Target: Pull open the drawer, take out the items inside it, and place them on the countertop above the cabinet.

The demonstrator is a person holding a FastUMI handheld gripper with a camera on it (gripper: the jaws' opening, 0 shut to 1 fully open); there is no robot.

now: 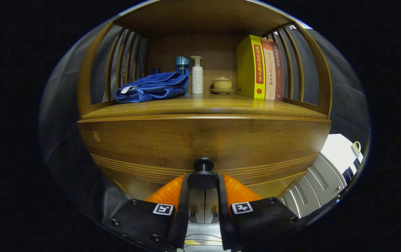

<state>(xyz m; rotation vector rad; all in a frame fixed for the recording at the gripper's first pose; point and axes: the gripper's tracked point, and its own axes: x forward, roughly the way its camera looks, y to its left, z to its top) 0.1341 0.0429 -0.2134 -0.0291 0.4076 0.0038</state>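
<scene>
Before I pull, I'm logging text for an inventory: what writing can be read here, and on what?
"常用法律法规全书": spine of the yellow book.
"法律基础": spine of the middle book; the rest is blurred.
Too blurred to read: brown book, blue bottle, white bottle.
No words on the claw, shut on the knob: only marker squares.

The wooden countertop (pixel 204 105) carries a blue towel (pixel 153 87), bottles (pixel 196 75), lidded cup (pixel 222 84), and books (pixel 261 68).
</scene>
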